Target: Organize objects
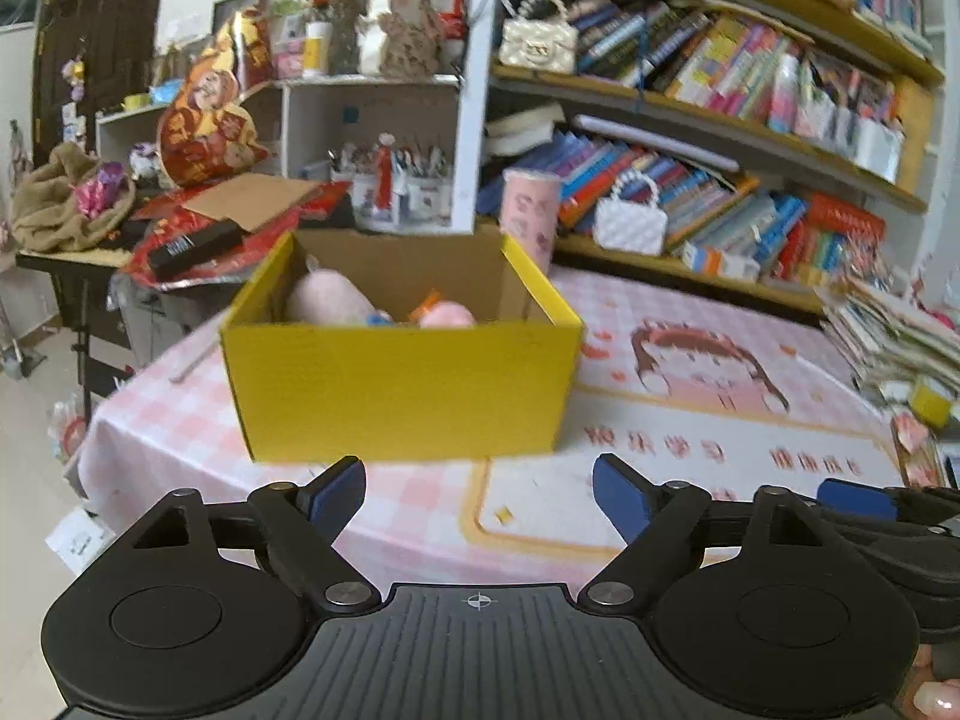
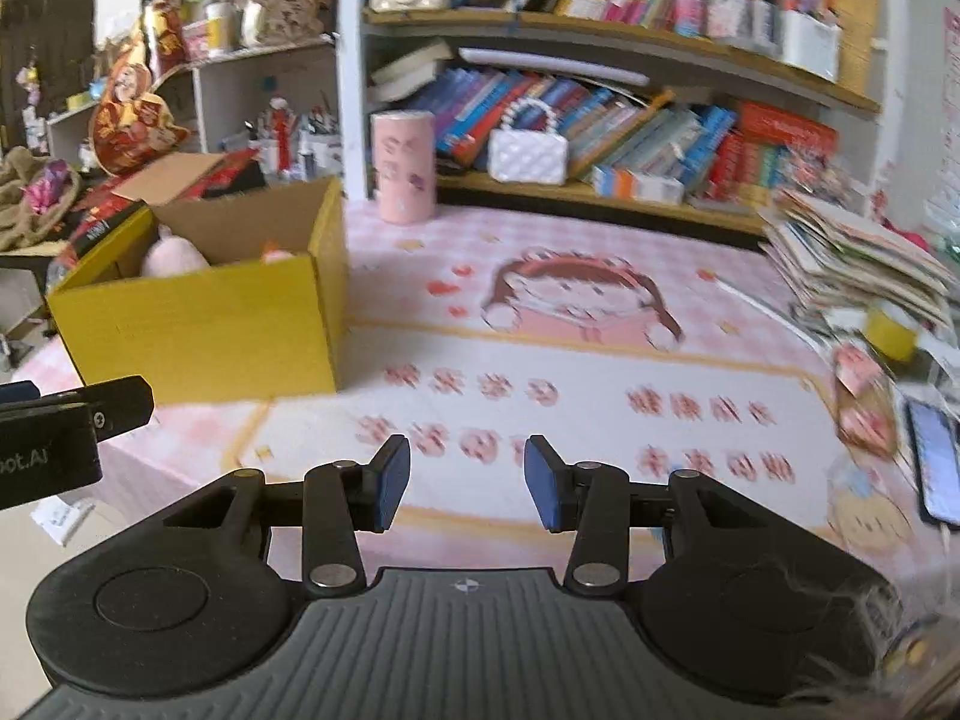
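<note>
Left wrist view showed the left gripper [image 1: 479, 495] spread wide and empty, short of the yellow cardboard box [image 1: 402, 384] on the pink tablecloth [image 1: 660, 438]. The right gripper [image 2: 467, 483] stood partly open, holding nothing. Pink plush toys [image 1: 330, 300] already lay inside the box. Probably the next pick should start with a steady approach toward the pink cylinder [image 2: 403, 165] beyond the box.

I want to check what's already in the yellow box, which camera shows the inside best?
The left wrist view: the yellow box sits nearly centred, its open top facing the camera, with pink soft toys visible inside. The right wrist view has the box off to the left, seen corner-on, so less of the inside shows.
</note>
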Motion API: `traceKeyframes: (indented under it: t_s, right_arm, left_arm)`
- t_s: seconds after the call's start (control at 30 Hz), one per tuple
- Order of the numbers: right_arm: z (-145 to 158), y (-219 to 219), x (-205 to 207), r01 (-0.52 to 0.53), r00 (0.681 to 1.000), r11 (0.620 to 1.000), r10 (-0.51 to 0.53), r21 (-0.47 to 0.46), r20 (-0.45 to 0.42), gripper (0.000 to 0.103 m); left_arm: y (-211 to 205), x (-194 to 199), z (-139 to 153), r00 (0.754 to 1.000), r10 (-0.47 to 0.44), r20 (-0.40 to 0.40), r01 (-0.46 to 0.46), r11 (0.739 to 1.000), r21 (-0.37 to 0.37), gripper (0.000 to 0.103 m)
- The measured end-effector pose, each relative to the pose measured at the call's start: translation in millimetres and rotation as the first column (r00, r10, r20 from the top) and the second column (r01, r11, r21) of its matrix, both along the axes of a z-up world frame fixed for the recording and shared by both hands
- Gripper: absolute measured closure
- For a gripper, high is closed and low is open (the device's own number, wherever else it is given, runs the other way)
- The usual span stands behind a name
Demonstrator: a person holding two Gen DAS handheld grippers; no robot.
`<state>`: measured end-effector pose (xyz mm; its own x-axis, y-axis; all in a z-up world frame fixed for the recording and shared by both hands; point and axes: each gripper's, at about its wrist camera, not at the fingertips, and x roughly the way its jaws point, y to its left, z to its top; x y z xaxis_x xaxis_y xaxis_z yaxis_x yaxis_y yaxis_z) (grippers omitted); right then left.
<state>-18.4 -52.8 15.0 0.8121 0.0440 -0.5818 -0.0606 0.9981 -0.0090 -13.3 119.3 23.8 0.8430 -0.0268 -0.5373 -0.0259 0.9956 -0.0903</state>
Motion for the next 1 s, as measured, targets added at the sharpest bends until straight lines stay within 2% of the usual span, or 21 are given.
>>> traceKeyframes:
  t_s: [0.17, 0.3, 0.33, 0.5, 0.57, 0.7, 0.87, 1.0]
  right_arm:
    - [-4.2, -25.6, -14.5, 0.077, 0.997, 0.997, -0.077, -0.004, -0.012, 0.061]
    - [-3.7, -46.4, -15.7, 0.121, 0.993, 0.993, -0.121, 0.005, -0.011, 0.056]
    - [-3.9, -51.6, -15.2, 0.128, 0.992, 0.992, -0.128, 0.007, -0.009, 0.055]
    - [-1.9, -77.5, -5.1, 0.16, 0.987, 0.987, -0.159, 0.008, -0.011, 0.05]
    - [-1.0, -86.2, -0.7, 0.164, 0.986, 0.986, -0.164, 0.011, -0.012, 0.042]
    - [-0.8, -94.6, 4.3, 0.145, 0.989, 0.989, -0.145, 0.01, -0.014, 0.035]
    - [-1.5, -100.6, 8.9, 0.123, 0.992, 0.992, -0.123, 0.005, -0.012, 0.015]
    - [-4.6, -104.3, 12.8, 0.116, 0.993, 0.993, -0.115, 0.02, -0.029, 0.009]
  left_arm:
    - [-21.9, -2.4, -9.9, 0.998, -0.048, -0.046, 0.048, 0.999, 0.01, 0.018]
    - [-44.1, 1.8, -7.8, 0.995, -0.097, -0.036, 0.098, 0.994, 0.037, 0.017]
    - [-50.0, 4.1, -7.2, 0.994, -0.107, -0.033, 0.108, 0.993, 0.041, 0.014]
    - [-78.8, 18.2, -6.1, 0.991, -0.129, -0.034, 0.13, 0.991, 0.044, 0.013]
    - [-88.2, 21.7, -5.7, 0.99, -0.14, -0.034, 0.141, 0.989, 0.048, 0.013]
    - [-100.6, 27.0, -4.4, 0.99, -0.135, -0.038, 0.138, 0.988, 0.069, 0.012]
    - [-109.2, 28.9, -4.8, 0.993, -0.106, -0.042, 0.11, 0.989, 0.098, 0.007]
    - [-110.8, 30.8, -7.2, 0.996, -0.076, -0.054, 0.082, 0.991, 0.107, 0.004]
